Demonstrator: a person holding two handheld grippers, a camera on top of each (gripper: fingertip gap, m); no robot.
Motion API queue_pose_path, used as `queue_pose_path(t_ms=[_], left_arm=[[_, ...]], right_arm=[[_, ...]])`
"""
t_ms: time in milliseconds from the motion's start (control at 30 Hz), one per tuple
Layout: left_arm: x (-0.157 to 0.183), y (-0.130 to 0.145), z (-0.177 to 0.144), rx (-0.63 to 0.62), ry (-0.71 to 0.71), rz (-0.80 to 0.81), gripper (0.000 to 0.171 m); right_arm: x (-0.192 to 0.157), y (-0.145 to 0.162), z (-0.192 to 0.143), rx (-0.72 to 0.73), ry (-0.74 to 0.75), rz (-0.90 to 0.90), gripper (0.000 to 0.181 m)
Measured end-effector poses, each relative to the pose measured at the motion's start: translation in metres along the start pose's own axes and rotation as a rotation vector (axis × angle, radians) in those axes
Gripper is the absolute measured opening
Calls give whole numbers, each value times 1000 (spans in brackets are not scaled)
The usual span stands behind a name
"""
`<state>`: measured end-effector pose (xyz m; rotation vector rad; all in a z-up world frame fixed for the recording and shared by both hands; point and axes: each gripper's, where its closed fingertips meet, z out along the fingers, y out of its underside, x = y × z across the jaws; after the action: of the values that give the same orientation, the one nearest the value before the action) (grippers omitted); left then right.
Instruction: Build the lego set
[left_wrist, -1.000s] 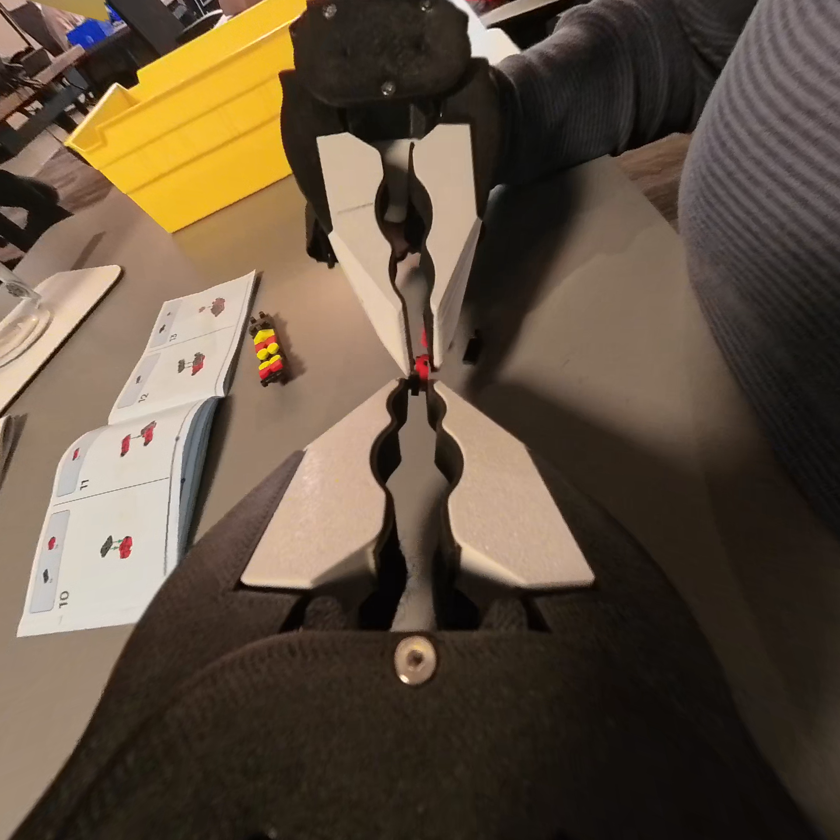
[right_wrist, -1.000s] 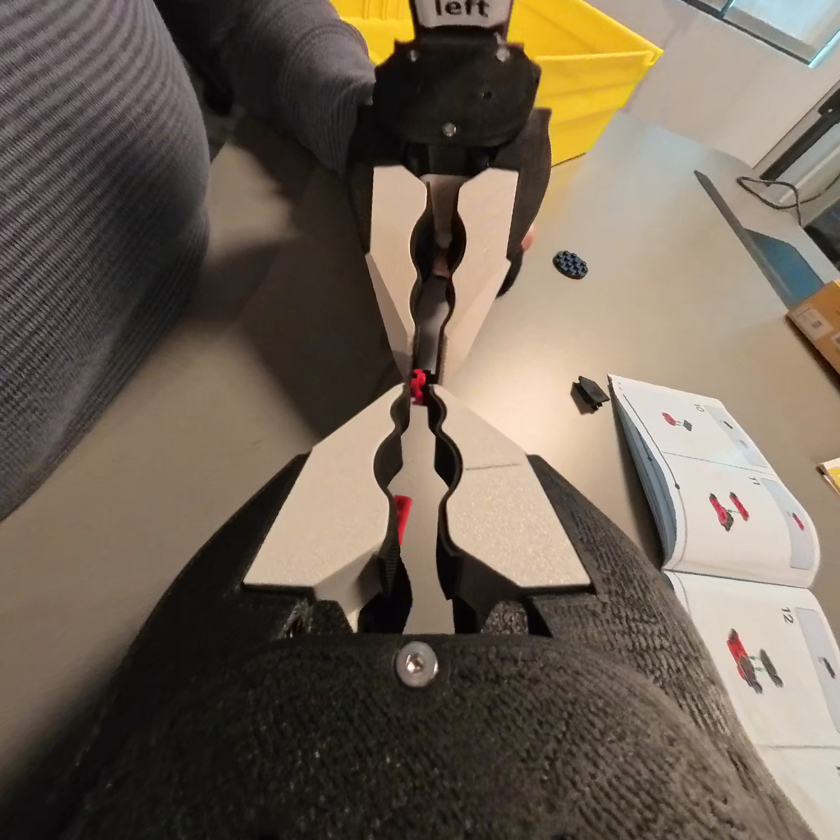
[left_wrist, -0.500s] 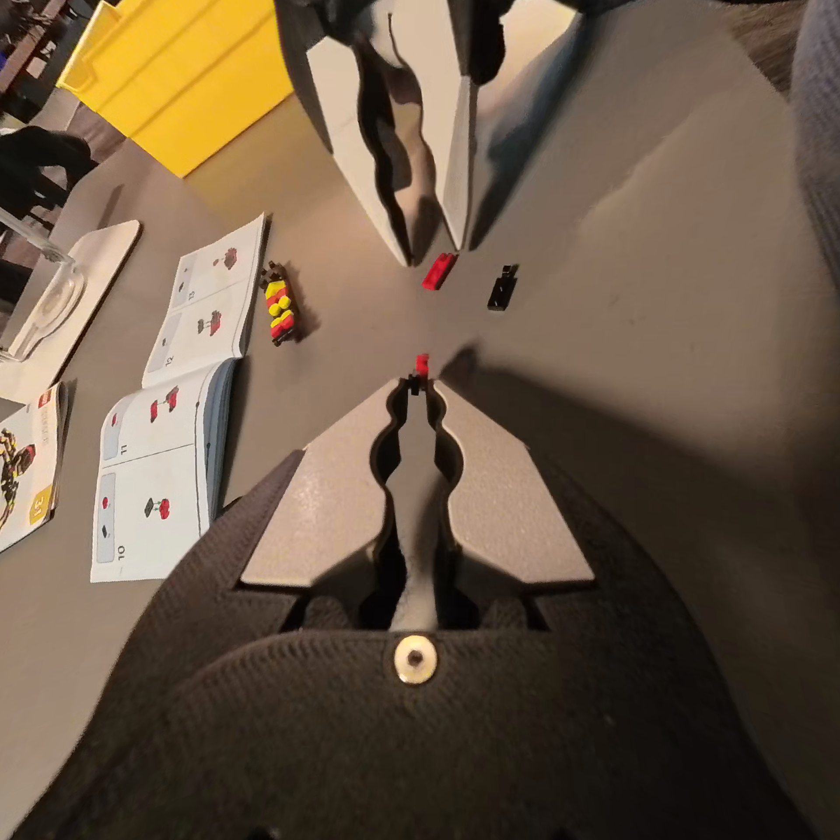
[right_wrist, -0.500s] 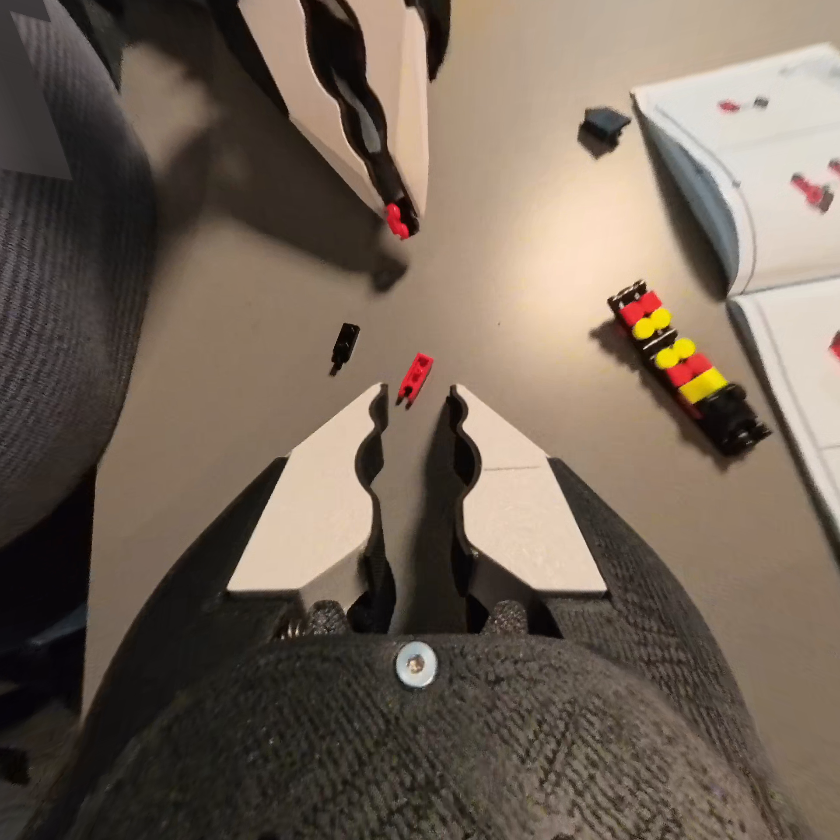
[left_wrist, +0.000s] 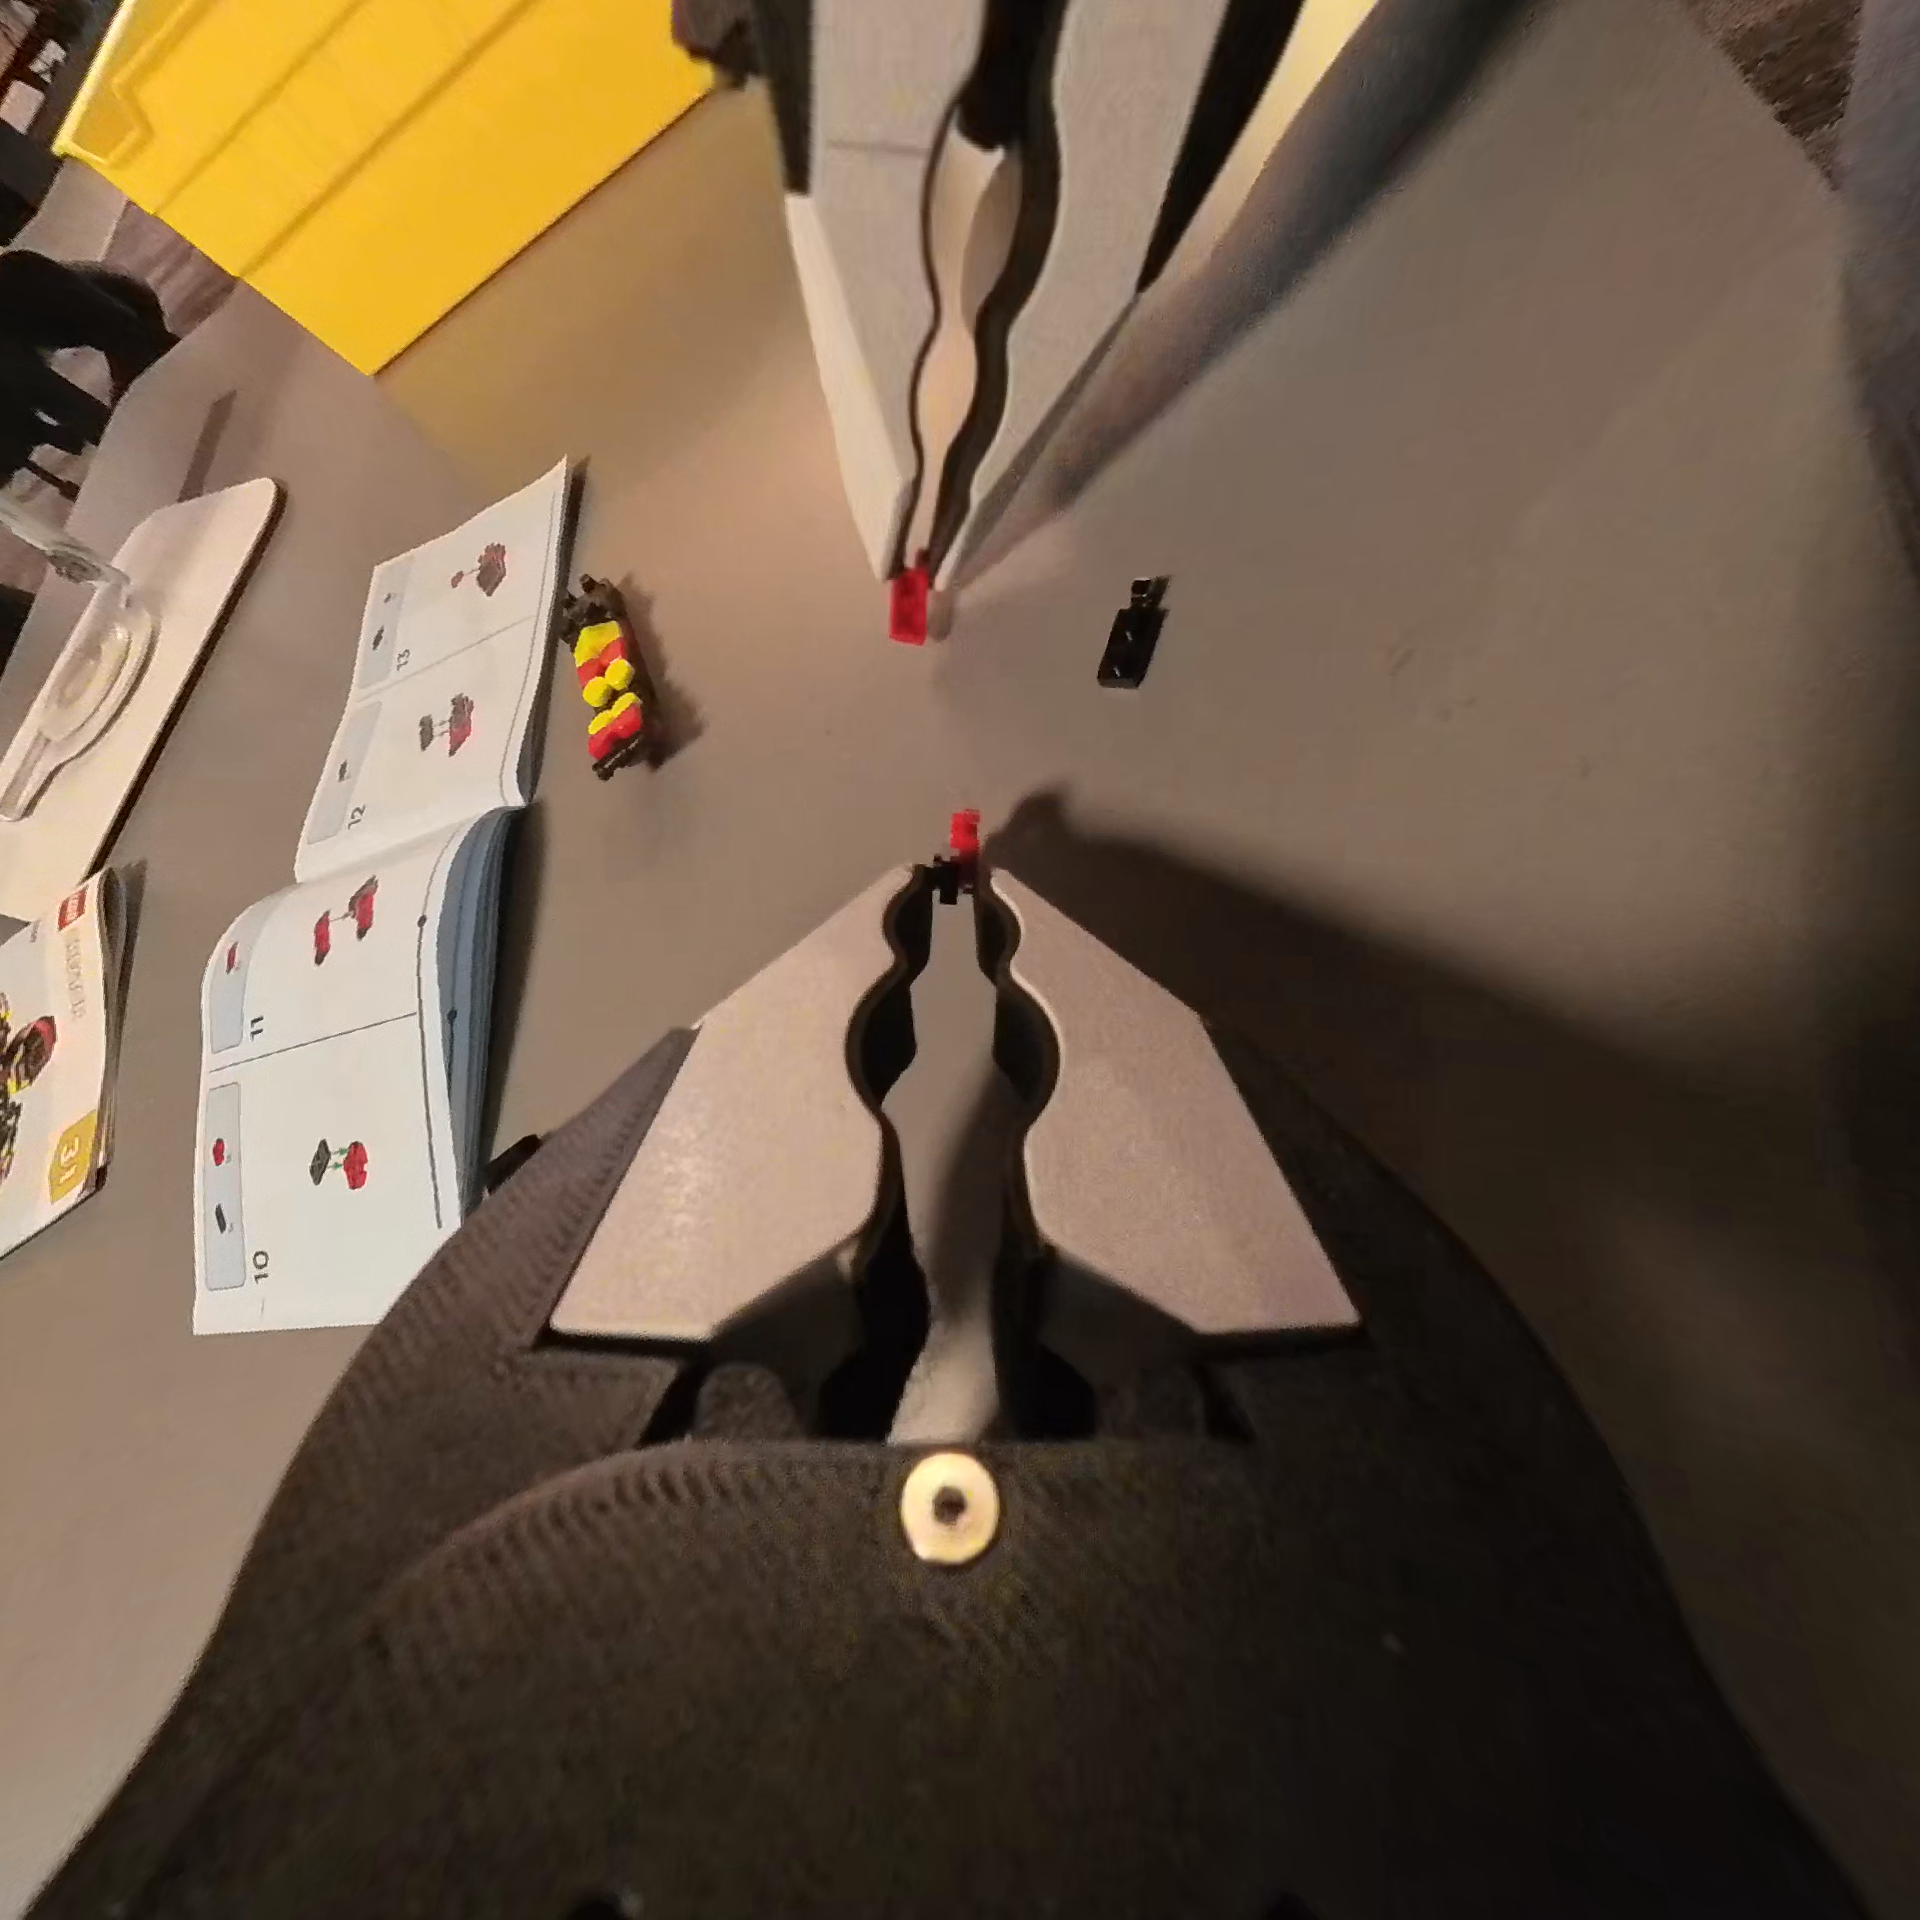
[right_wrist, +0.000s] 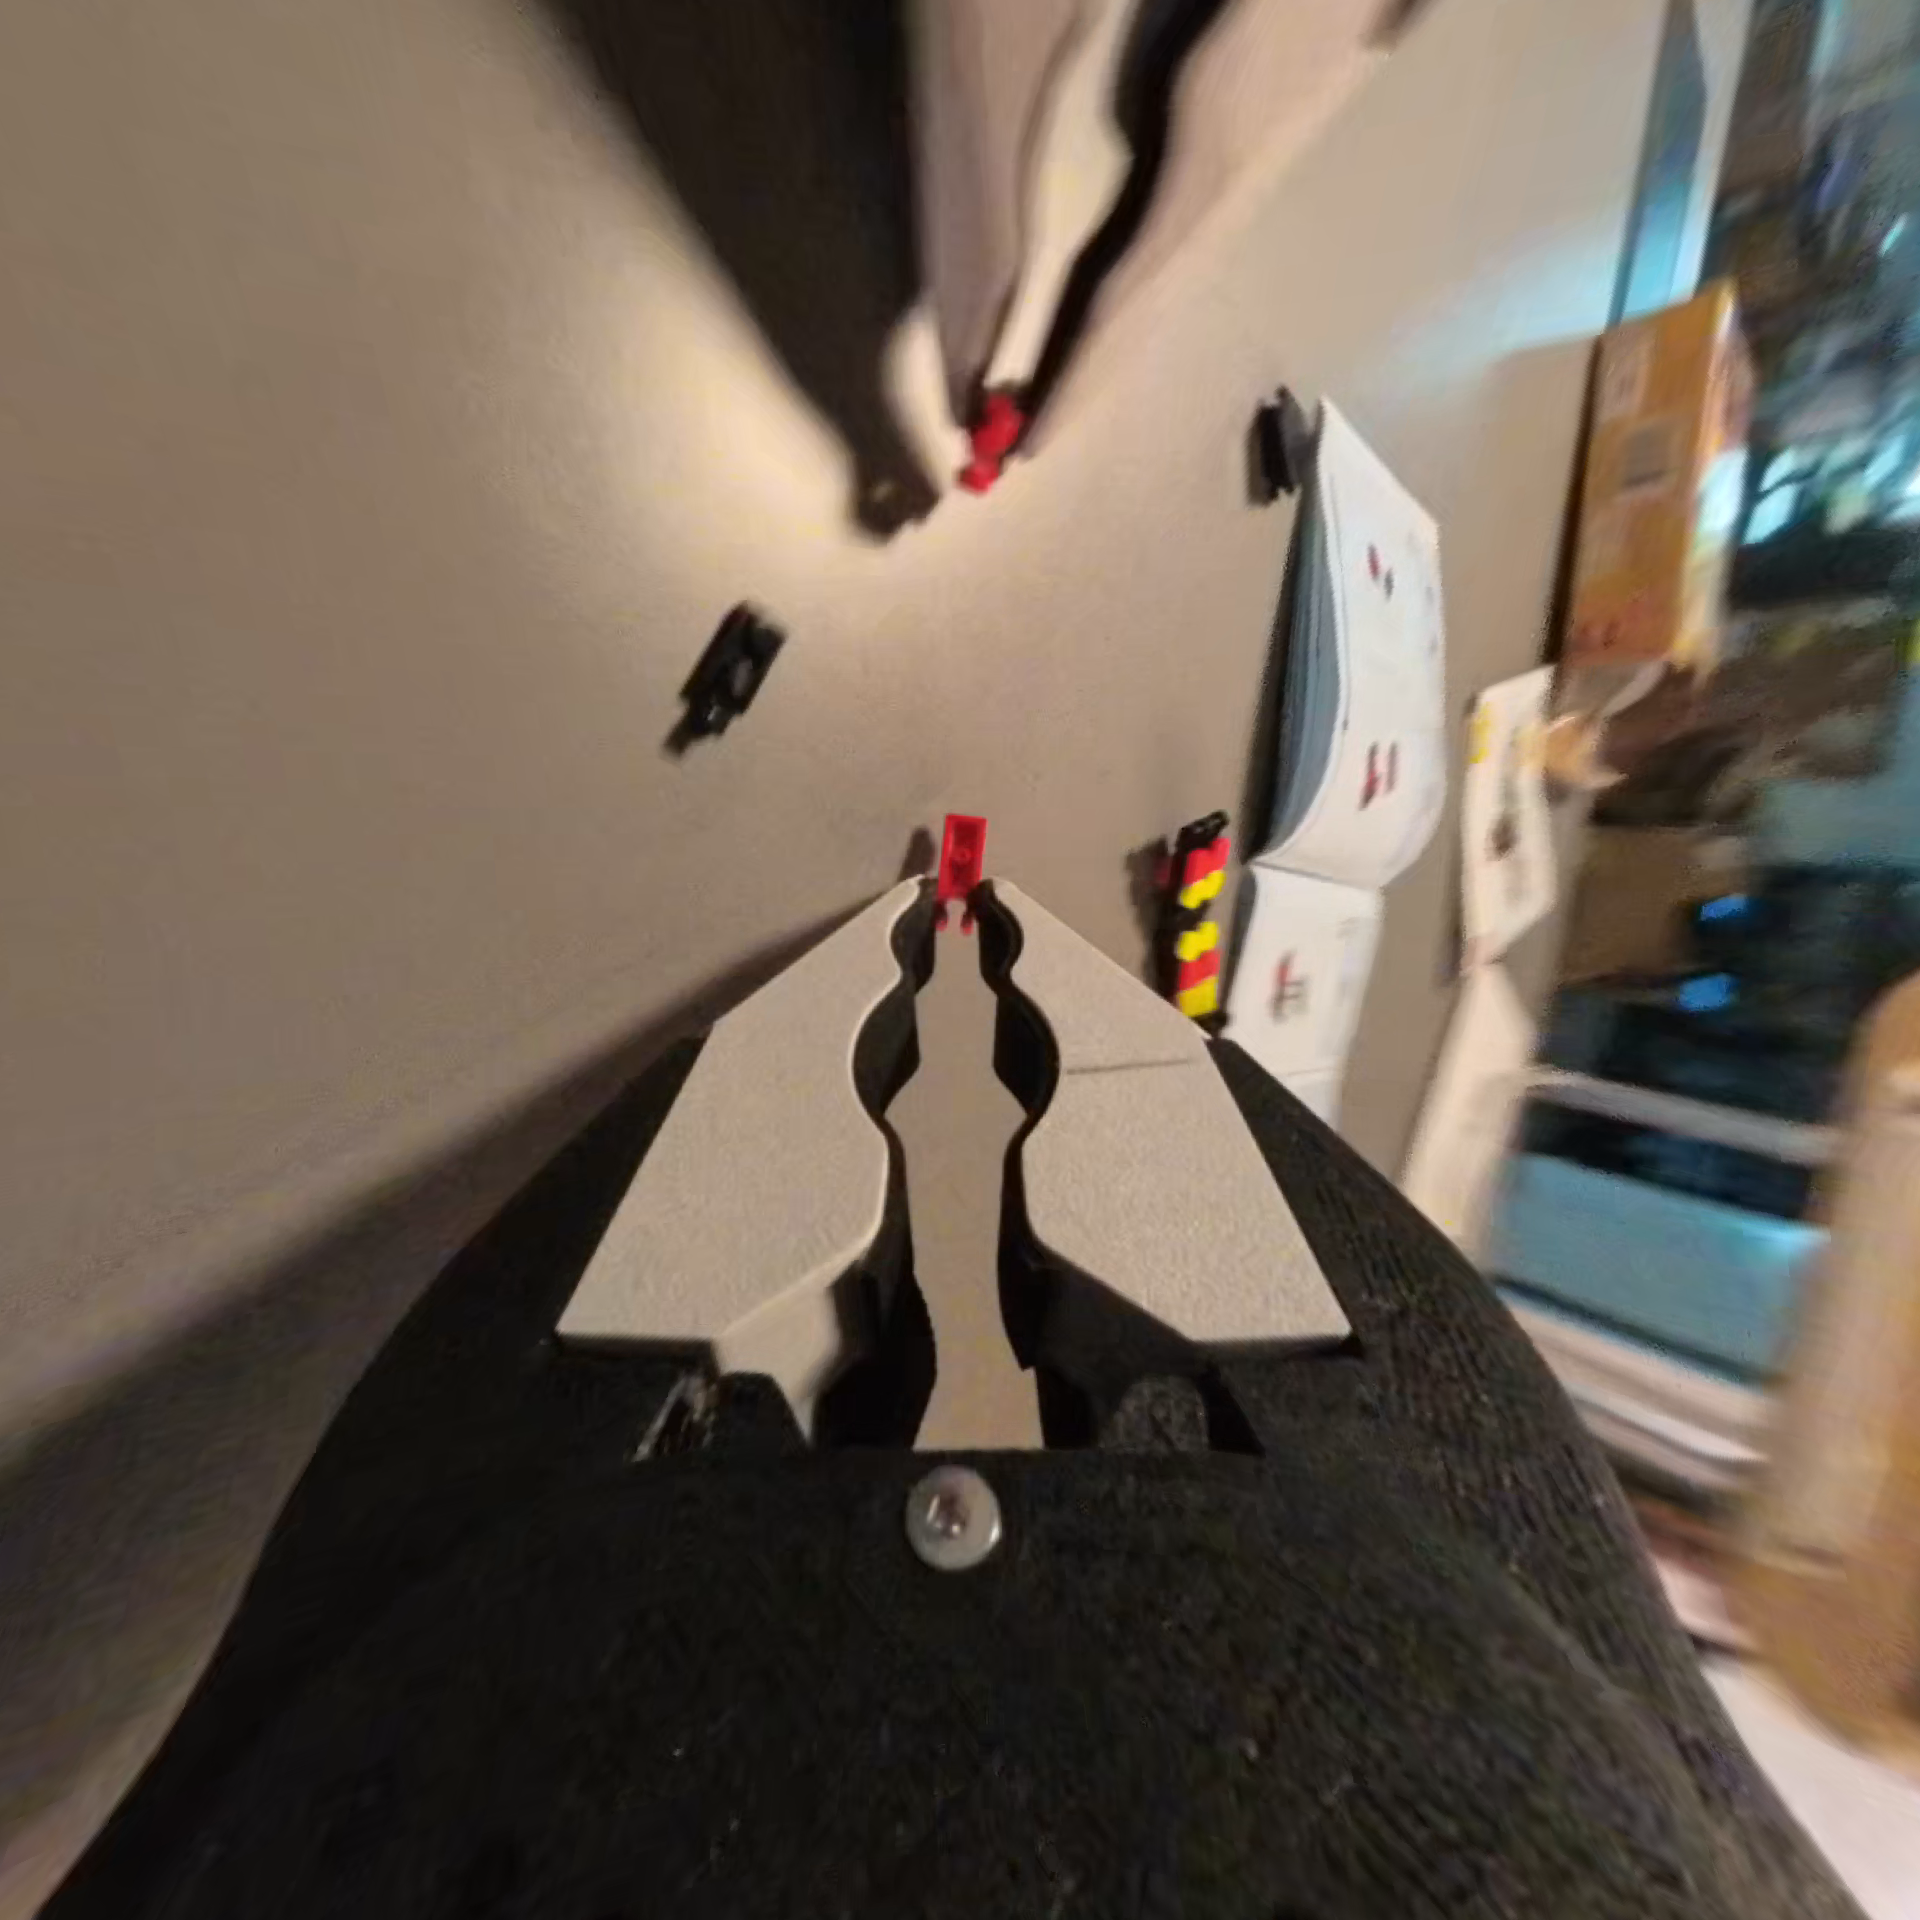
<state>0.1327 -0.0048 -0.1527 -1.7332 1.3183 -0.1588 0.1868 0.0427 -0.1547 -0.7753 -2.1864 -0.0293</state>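
Red clip plate now pinched in right hand-held gripper, lifted off counter. Red-black subassembly kept clamped in left hand-held gripper. Black clip left at 1 o'clock. Pick judged done; mating judged next.

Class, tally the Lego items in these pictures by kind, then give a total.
Red pieces, one in the right tool, one in the left tool: 2
Black pieces on the table: 2
Striped build: 1
Total: 5
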Motion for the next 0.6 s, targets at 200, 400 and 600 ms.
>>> queue_pose_path(t_ms=[200,400,600], left_arm=[[0,0,0,0,-4,2,8],[0,0,0,1,-7,9,8],[1,-1,0,2,-8,12,8]], right_arm=[[-9,10,-7,-74,-25,-336,6],[-25,10,-28,10,-210,-218,19],[-20,6,-31,190,-406,475,21]])
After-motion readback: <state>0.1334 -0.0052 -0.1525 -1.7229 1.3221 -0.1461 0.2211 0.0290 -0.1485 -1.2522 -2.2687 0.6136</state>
